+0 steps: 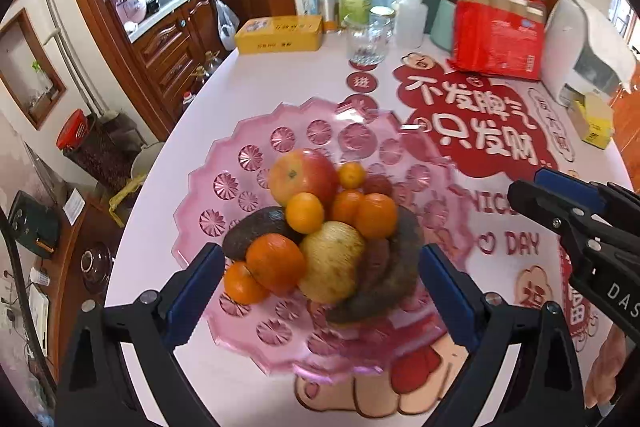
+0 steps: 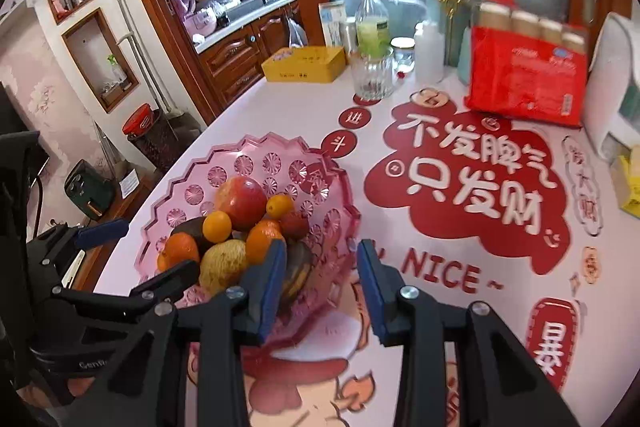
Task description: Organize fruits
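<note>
Pink plastic fruit bowl [image 1: 224,187] at frame centre on the counter [image 1: 280,79], heaped with fruit [image 1: 316,223] (oranges, apples). Left tool [image 1: 322,291] spread wide, empty; right tool [image 2: 322,287] narrowly parted, empty.

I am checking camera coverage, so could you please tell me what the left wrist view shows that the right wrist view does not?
Only the left wrist view shows the whole near rim of the pink fruit bowl, and the open left tongs from behind. Only the right wrist view shows the NICE lettering in full, and the two wall niches. Both show the red apple, the oranges, the yellow tin and the red package.
</note>
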Tool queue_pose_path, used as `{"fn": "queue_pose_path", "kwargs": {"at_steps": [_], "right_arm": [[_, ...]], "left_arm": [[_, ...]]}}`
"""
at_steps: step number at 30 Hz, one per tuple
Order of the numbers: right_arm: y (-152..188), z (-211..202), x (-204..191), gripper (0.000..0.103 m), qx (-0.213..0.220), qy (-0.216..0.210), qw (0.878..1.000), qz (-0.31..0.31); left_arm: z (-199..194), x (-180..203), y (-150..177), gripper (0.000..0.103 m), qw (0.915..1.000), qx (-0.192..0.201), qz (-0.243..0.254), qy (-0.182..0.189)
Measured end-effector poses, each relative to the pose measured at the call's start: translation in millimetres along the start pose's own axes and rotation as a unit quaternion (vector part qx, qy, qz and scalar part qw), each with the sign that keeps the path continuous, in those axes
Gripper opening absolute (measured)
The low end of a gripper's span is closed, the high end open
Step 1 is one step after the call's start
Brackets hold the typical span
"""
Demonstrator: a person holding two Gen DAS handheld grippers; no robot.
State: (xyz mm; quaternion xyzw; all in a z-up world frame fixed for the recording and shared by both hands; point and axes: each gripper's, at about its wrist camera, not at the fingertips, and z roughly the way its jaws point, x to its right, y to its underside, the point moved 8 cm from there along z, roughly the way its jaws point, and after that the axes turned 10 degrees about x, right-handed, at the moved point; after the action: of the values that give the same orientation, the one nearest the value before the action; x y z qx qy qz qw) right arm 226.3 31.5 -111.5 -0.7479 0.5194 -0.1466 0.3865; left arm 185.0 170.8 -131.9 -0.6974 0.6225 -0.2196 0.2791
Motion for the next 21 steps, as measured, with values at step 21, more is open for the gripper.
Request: {"fn": "queue_pose_path", "kwargs": {"at_steps": [21], "right_arm": [[87.4, -177.0, 44.5, 0.047, 0.082, 0.072, 0.993, 0.049]], "left_arm": [[-141.2, 105.8, 55.1, 0.102, 0.9916, 0.112, 0.053, 0.035]]}}
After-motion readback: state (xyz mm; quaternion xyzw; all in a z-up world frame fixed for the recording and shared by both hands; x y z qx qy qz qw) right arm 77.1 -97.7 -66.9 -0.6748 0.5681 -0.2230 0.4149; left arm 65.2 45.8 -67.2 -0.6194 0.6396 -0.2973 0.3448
